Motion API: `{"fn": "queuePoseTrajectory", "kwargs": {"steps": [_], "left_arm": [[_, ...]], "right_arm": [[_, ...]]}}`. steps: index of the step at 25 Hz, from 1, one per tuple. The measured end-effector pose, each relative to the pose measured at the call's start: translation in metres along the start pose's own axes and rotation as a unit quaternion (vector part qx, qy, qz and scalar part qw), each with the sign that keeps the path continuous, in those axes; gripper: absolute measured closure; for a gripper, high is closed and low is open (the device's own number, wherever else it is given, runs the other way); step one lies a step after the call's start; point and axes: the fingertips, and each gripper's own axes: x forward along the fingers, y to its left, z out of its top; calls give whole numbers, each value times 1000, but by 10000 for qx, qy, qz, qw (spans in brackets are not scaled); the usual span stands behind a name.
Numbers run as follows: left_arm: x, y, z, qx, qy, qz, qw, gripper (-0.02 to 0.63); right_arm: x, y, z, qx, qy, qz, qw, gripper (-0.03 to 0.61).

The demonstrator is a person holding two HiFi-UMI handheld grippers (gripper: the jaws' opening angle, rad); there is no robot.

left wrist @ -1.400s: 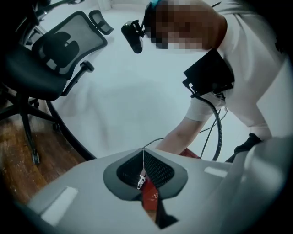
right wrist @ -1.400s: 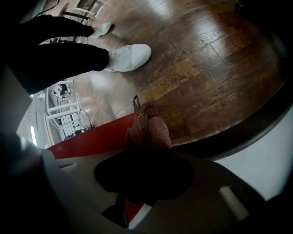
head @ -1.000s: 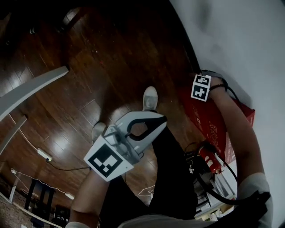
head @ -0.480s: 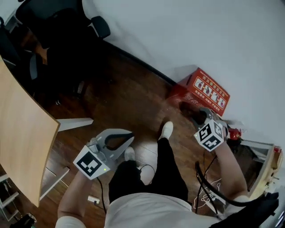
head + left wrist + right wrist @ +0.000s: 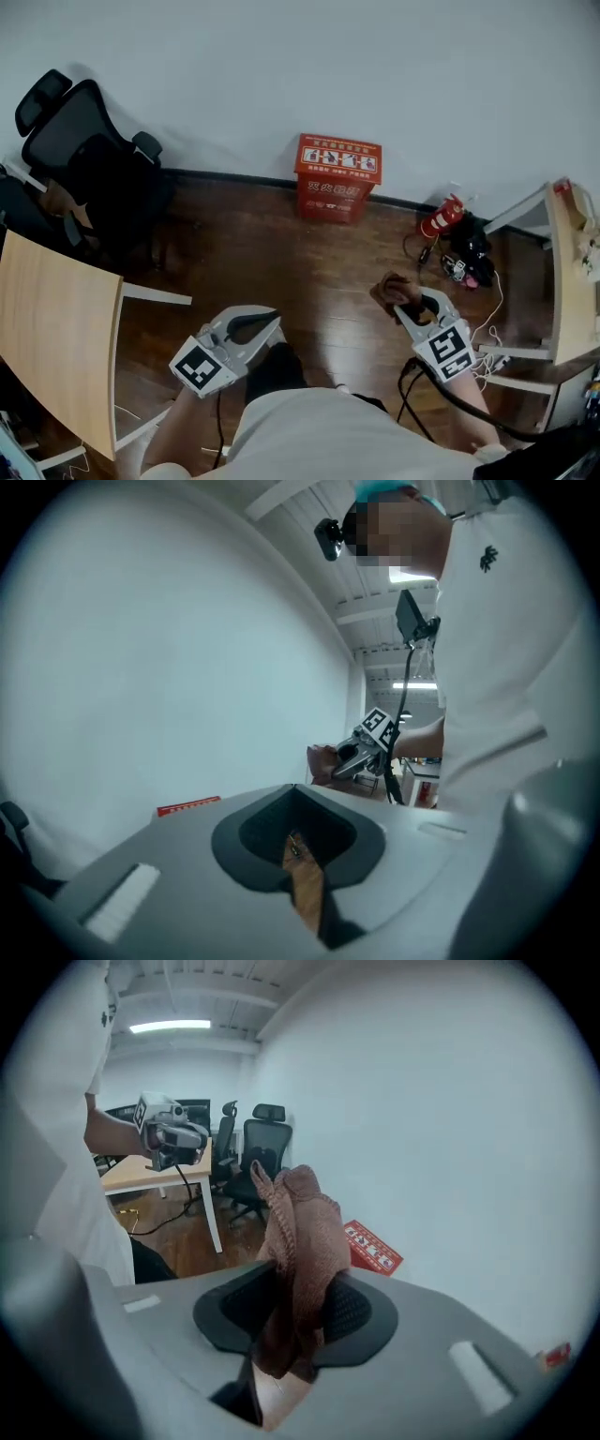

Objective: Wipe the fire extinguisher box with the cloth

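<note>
Now clamps the limp, soft brown cloth (image 5: 298, 1232) by a bunched fold in the right gripper (image 5: 295, 1274), well short of the red fire extinguisher box (image 5: 338, 176), with the left gripper (image 5: 292, 789) closed on nothing.

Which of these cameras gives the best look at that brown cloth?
The right gripper view. There the cloth fills the middle of the picture, bunched upright and pinched between the jaws of the right gripper. The head view shows only a small brown wad at that gripper's tip, and the left gripper view shows a distant brownish lump.
</note>
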Motion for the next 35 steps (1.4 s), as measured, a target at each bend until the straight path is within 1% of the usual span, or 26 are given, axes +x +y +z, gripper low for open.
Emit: {"fn": "queuePoseTrajectory", "kwargs": {"steps": [3,7,8,10,12,16,19,22,25,27,32,35], "left_arm": [[21,-75,7,197,65,-123,9997,614],[42,-175,23,189,12,-259,9995,614],[45,-196,29,210,13,-306,9993,614],[46,-230,36,287,78,-390,9988,614],[45,-249,41,318,106,-401,9986,614],[44,-270,50,514,-55,-399,9979,614],[42,-286,56,533,-195,-359,9977,614],[31,-294,53,516,-173,-273,9981,614],[12,-292,48,497,-169,-120,9985,614],[0,-291,46,474,-238,-50,9986,614],[-31,-279,41,510,-275,-34,9983,614],[-50,-263,40,537,-324,-7,9980,614]], "right_arm": [[-68,13,-45,282,-445,-137,9985,459],[-151,34,-106,881,-783,-126,9930,459],[-169,38,-116,1010,-840,-119,9913,459],[-201,45,-129,1100,-961,-174,9891,457],[-225,49,-134,1086,-1141,-278,9871,459],[-253,57,-136,1145,-1462,-429,9817,459],[-263,70,-138,1066,-1512,-409,9819,459],[-262,82,-134,958,-1481,-326,9838,459],[-257,94,-120,840,-1534,-226,9843,460],[-253,106,-112,764,-1544,-181,9849,460],[-239,129,-90,759,-1523,-185,9852,460],[-228,142,-73,703,-1483,-167,9863,460]]}}
